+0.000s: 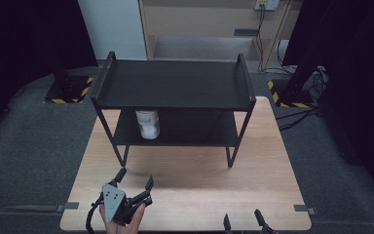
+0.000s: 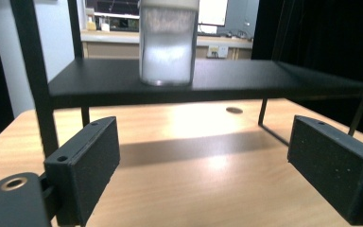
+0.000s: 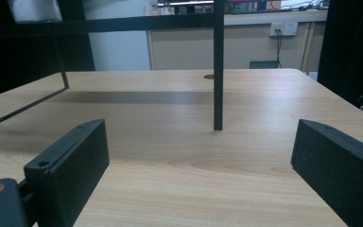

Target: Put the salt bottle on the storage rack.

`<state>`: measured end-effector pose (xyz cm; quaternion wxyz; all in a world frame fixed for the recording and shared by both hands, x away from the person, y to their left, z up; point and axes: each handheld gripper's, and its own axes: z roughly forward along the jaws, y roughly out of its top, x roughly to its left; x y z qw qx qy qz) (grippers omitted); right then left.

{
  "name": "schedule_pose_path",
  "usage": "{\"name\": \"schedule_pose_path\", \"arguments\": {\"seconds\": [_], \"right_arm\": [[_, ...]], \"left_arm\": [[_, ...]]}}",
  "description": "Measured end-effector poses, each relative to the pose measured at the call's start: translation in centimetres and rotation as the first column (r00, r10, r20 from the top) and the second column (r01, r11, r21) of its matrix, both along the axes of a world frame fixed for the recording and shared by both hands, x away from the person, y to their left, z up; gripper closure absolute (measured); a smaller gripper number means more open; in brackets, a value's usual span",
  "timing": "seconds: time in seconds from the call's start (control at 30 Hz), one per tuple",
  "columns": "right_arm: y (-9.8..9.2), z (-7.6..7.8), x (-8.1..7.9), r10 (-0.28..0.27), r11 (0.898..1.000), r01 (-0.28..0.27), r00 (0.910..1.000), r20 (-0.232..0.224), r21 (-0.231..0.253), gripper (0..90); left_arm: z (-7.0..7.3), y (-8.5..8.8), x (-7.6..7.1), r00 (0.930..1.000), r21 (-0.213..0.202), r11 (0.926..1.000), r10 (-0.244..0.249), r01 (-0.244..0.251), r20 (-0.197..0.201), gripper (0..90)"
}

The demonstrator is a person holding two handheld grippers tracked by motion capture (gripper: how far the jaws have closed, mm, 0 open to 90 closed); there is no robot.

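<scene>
The white, translucent plastic jar with a pale lid (image 1: 147, 124) stands upright on the lower shelf of the black metal 2-tier rack (image 1: 175, 85), toward that shelf's left end and near its front edge; in the left gripper view the jar (image 2: 166, 45) sits straight ahead, above the level of the fingers. The rack stands on the light wooden counter (image 1: 190, 185). The left gripper (image 1: 135, 181) rests low over the counter's near left corner, in front of the rack and well apart from the jar, its fingers (image 2: 82, 165) spread wide with nothing between them. The right gripper (image 1: 243, 222) sits at the counter's near edge, its fingers (image 3: 68, 170) likewise wide apart and empty.

The step in hand looks like the left gripper's reach for the jar. To do it well, it should rise to shelf height, stay level, pass right of the rack's front left leg (image 2: 38, 80), straddle the jar's middle, and close squarely below the lid.
</scene>
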<state>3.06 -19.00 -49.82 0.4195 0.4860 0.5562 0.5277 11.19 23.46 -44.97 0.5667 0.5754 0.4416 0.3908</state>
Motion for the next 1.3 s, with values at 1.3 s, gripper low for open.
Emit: {"name": "schedule_pose_path", "arguments": {"seconds": [1.3], "right_arm": [[-1.4, 0.6, 0.1, -0.010, 1.000, 0.009, 0.9998, 0.015, 0.018, 4.9]], "left_arm": [[-3.2, 4.8, -1.9, 0.9998, 0.013, 0.9998, 0.013, -0.013, -0.016, 8.8]]}}
